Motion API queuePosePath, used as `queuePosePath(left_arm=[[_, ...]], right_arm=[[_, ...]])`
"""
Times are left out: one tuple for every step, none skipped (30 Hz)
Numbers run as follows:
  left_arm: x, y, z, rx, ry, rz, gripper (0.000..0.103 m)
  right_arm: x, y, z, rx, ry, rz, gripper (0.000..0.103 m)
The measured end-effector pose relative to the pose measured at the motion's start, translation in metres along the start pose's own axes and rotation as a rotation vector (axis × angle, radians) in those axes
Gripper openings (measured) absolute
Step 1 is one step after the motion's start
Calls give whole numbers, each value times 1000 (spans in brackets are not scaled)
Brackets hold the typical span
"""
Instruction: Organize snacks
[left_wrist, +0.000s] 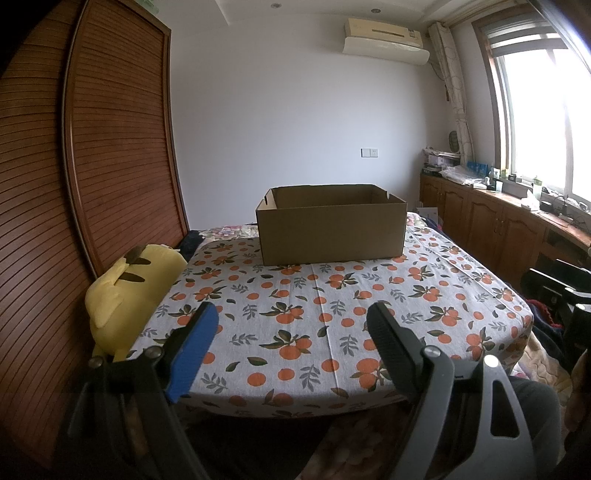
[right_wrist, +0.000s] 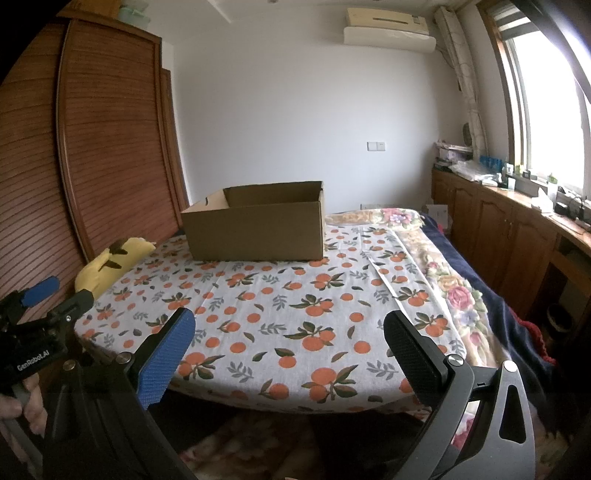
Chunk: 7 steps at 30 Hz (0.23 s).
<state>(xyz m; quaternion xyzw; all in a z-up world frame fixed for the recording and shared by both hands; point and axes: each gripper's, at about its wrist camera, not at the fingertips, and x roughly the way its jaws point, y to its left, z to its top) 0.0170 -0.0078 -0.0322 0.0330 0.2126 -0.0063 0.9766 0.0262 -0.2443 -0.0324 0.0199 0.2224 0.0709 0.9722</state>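
- The bed (left_wrist: 332, 314), under a cloth printed with oranges, is the largest thing in play and carries everything else; no snacks lie anywhere on the stretch of it that shows.
- The cardboard box (left_wrist: 330, 236) stands open-topped on the far part of the bed, upright, flaps down. Only the upper inside walls show in the right wrist view, and they are bare; its floor is hidden, so whether anything is in it cannot be told.
- A yellow plush toy (left_wrist: 125, 295) sits off the box's near left corner, at the bed's edge against the wooden wardrobe (left_wrist: 74, 184), well apart from the box.
- The left hand-held gripper (left_wrist: 291, 332) hovers over the near edge of the bed, well short of the box, jaws spread wide with nothing between them.
- The right hand-held gripper (right_wrist: 290, 339) hangs likewise near the bed's front edge, jaws apart and empty.
- Judgement: sorting looks not yet begun. The snacks themselves are out of view, so finding them, lifting them and placing them in the box all appear left to do.
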Motion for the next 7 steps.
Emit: queuePosePath(left_arm=[[0, 0, 0, -1, 1, -1, 83], [0, 0, 0, 0, 0, -1, 83], [0, -1, 0, 1, 0, 0, 83], [0, 0, 0, 2, -1, 0, 83], [0, 0, 0, 2, -1, -1, 83], [0, 0, 0, 2, -1, -1, 83], [0, -1, 0, 2, 0, 0, 83]], right_arm=[[0, 0, 0, 0, 1, 1, 103], [1, 0, 0, 0, 2, 1, 103], [0, 1, 0, -1, 2, 1, 103], [0, 1, 0, -1, 2, 0, 103], [0, 0, 0, -2, 2, 0, 103], [0, 0, 0, -2, 1, 1, 103], [0, 1, 0, -2, 2, 1, 103]])
